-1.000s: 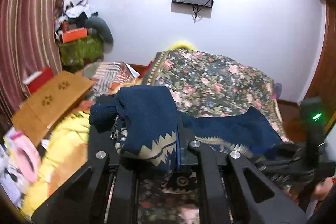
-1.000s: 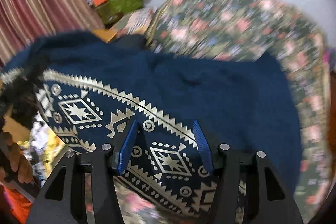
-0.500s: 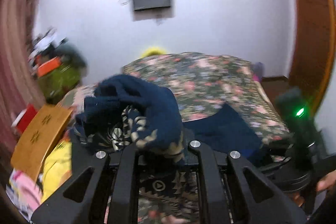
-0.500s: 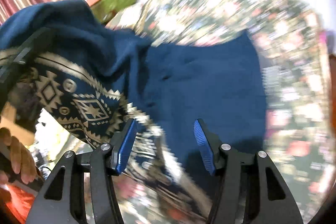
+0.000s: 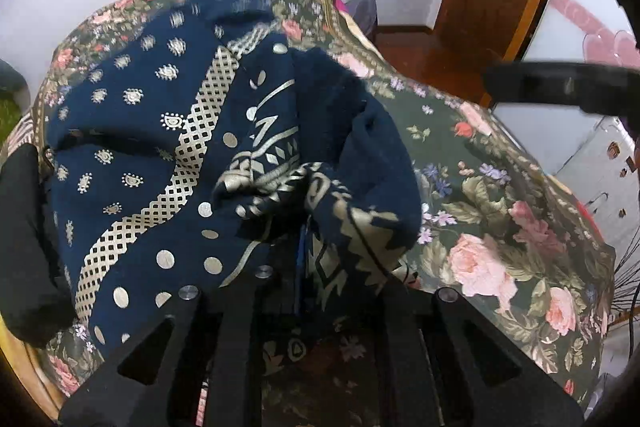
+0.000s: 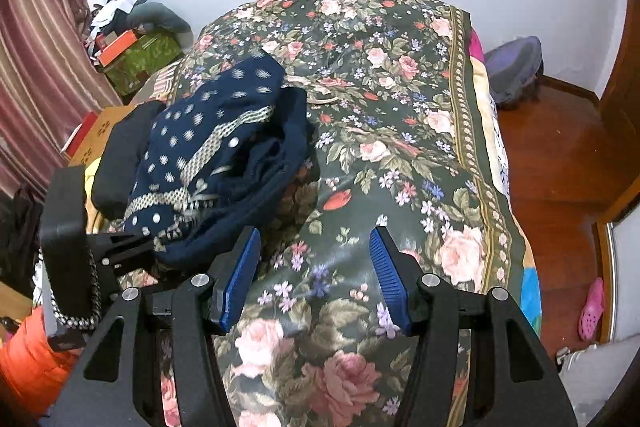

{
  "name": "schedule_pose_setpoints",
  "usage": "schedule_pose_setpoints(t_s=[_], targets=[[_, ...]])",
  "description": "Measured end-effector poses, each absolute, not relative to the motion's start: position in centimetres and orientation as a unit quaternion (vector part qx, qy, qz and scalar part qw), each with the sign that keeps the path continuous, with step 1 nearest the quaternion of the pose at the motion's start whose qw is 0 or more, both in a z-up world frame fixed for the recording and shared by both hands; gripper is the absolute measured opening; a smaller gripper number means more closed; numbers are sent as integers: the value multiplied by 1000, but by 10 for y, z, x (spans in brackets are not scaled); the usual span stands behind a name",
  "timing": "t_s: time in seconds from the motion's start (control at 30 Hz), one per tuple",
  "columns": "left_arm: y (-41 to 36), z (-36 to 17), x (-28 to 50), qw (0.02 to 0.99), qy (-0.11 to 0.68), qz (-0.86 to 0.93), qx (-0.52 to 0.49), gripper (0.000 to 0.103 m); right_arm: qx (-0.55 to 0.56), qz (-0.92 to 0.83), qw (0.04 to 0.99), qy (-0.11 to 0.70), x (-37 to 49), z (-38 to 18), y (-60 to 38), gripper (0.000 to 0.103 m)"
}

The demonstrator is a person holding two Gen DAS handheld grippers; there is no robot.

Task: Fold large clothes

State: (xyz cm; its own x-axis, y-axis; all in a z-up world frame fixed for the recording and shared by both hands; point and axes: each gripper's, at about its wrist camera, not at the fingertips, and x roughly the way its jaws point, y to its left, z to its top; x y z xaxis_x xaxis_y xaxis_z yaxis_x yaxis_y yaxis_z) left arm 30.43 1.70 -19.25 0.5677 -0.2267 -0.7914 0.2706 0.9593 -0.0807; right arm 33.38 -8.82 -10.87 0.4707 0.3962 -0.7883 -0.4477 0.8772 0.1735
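At the 9 o'clock edge of the right wrist view: black folded item (image 6: pixel 120 155) lies beside the heap, probably set aside as done (guess). Just right of it, the navy printed garment (image 6: pixel 224 155) sits bunched at 10 o'clock on the floral bedspread (image 6: pixel 400 131). It is loosely gathered, not flat, so I judge the folding incomplete. Left gripper (image 6: pixel 154 241) enters at 8 o'clock, its fingers nearly together and pinched on the garment's gold-patterned hem. This hold would let the cloth be dragged or laid over. The left wrist view agrees: cloth drapes across the fingers and hides the pads entirely.

Centre, 6 o'clock: right gripper (image 6: pixel 314 275) hovers over bare bedspread, blue pads roughly half spread and nothing between them. Presumably free to take another edge.

Hard to read: garment type (sleeves, neckline) not discernible in the crumple. Dot print is blurred. Dark bar at 2 o'clock in the left wrist view is cut off; unidentified.
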Motion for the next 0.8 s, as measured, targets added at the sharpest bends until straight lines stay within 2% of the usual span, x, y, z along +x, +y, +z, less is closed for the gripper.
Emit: schedule_pose_setpoints(t_s=[0.07,0.13,0.2,0.3,0.33,0.37,0.6,0.73,0.8], targets=[[21,-182,300,886,441,-141,28,16,-32,259,858,442,328,-103,-82,53],[27,-173,292,884,443,-152,22,31,-35,269,860,433,324,-97,-82,53],[37,-164,284,885,440,-154,14,40,-34,281,861,423,323,-93,-75,53],[42,-153,269,894,424,-142,11,49,-36,303,860,410,322,-86,-56,53],[46,-149,264,899,418,-133,13,59,-36,308,859,408,322,-85,-50,54],[49,-146,259,904,410,-121,13,62,-36,312,858,407,321,-85,-45,56],[88,-142,271,915,402,-36,16,65,-47,324,842,430,326,-111,-9,57],[120,-164,279,902,432,-7,-22,66,-56,302,835,456,331,-135,-18,57],[130,-177,276,896,441,-19,-53,70,-56,289,831,471,333,-145,-28,57]])
